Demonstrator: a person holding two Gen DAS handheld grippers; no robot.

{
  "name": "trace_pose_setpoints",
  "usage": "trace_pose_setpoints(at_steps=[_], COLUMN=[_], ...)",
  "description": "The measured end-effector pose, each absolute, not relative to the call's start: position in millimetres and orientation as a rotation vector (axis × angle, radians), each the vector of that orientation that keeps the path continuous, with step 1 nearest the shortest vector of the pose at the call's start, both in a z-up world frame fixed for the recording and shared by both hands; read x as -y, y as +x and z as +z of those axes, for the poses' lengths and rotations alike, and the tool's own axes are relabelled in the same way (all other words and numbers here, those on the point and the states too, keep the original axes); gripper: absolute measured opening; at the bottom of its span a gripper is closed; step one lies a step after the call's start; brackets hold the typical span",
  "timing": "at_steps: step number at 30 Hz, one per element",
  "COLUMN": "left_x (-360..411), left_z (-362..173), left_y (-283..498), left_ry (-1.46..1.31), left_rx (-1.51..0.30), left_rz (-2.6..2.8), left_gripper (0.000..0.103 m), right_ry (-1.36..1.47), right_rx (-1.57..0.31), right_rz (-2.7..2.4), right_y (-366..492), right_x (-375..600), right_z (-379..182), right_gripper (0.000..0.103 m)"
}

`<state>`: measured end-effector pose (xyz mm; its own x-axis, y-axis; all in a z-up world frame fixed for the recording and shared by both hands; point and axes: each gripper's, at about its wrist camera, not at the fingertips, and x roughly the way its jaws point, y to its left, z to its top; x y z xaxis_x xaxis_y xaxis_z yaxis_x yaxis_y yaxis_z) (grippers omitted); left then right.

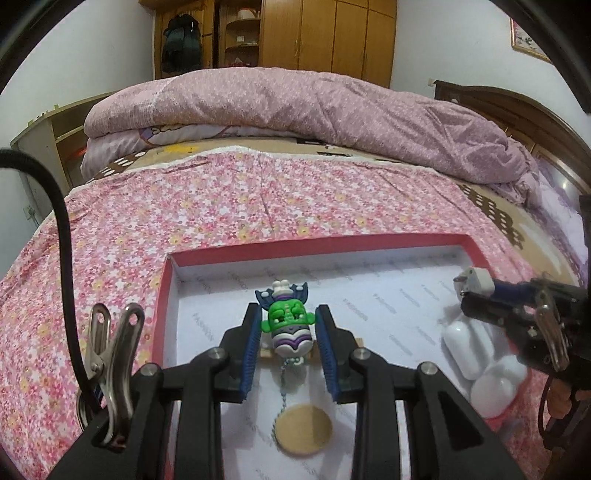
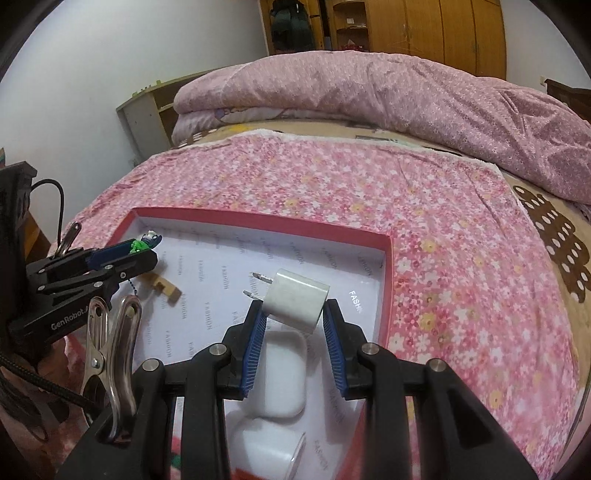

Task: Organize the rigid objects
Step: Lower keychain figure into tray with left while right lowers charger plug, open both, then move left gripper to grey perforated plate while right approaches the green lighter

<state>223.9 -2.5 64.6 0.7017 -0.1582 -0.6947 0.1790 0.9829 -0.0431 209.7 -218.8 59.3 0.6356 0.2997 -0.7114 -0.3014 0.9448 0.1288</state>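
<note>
My left gripper (image 1: 288, 325) is shut on a green and purple toy figure (image 1: 290, 321) on a bead chain, held over the red-rimmed box (image 1: 314, 245). A round wooden disc (image 1: 304, 428) hangs at the chain's end. My right gripper (image 2: 293, 314) is shut on a white plug charger (image 2: 295, 299), prongs pointing left, above the same box (image 2: 388, 258). A white earbud case (image 2: 282, 373) and a white cup-like object (image 2: 269, 448) lie in the box below it. A wooden block (image 2: 166, 288) lies in the box near the left gripper (image 2: 140, 251).
The box sits on a pink floral cloth (image 1: 221, 206) spread over a bed. A folded pink quilt (image 1: 314, 107) lies at the far side. A wooden wardrobe (image 1: 325, 33) and a low shelf (image 1: 48, 136) stand beyond the bed.
</note>
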Motion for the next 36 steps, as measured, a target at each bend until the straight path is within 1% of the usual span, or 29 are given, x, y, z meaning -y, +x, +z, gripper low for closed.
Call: trace_pose_setpoints(at_steps=[7, 8, 9, 11, 12, 13, 14, 15, 16, 21, 23, 25, 36], left_x=[5.4, 6.4, 7.3, 8.5, 8.4, 8.0, 8.0, 8.1, 8.3, 10.1, 10.0, 8.5, -0.6], left_z=[57.6, 57.6, 57.5, 58.0, 58.9, 59.7, 60.7, 61.9, 63.2, 72.0, 75.7, 80.8, 98.1], left_y=[231.7, 231.3, 231.1, 230.5, 229.7, 229.0, 228.3, 227.3, 225.8, 213.4, 207.7, 198.4, 147.1], left_ry=[0.041, 0.048, 0.055, 0.06, 0.057, 0.055, 0.054, 0.054, 0.055, 0.074, 0.073, 0.065, 0.036], left_rx=[-0.783, -0.783, -0.785, -0.787, -0.782, -0.777, -0.773, -0.769, -0.766, -0.754, -0.75, -0.742, -0.732], left_rz=[-0.184, -0.183, -0.183, -0.182, -0.185, -0.186, -0.186, -0.185, -0.182, -0.177, -0.175, -0.172, -0.149], left_gripper=[0.032, 0.034, 0.041, 0.05, 0.051, 0.052, 0.055, 0.06, 0.061, 0.066, 0.067, 0.067, 0.067], right_ry=[-0.005, -0.001, -0.001, -0.004, -0.007, -0.011, -0.013, -0.013, -0.012, -0.002, 0.003, 0.009, 0.025], right_rx=[-0.828, -0.825, -0.824, -0.82, -0.818, -0.814, -0.806, -0.798, -0.788, -0.755, -0.746, -0.736, -0.708], right_rz=[0.332, 0.33, 0.327, 0.33, 0.33, 0.33, 0.33, 0.33, 0.331, 0.325, 0.321, 0.322, 0.341], right_y=[218.8, 219.4, 219.7, 219.9, 220.0, 219.2, 218.4, 217.1, 215.6, 205.6, 200.7, 192.9, 142.3], right_x=[219.1, 219.6, 219.8, 218.8, 217.9, 217.1, 216.9, 216.8, 217.1, 221.3, 223.9, 227.0, 235.1], right_z=[50.0, 49.4, 49.4, 49.5, 49.6, 50.1, 50.8, 51.6, 52.8, 61.2, 64.7, 68.9, 78.5], right_gripper=[0.033, 0.033, 0.033, 0.036, 0.038, 0.042, 0.046, 0.047, 0.05, 0.054, 0.058, 0.06, 0.063])
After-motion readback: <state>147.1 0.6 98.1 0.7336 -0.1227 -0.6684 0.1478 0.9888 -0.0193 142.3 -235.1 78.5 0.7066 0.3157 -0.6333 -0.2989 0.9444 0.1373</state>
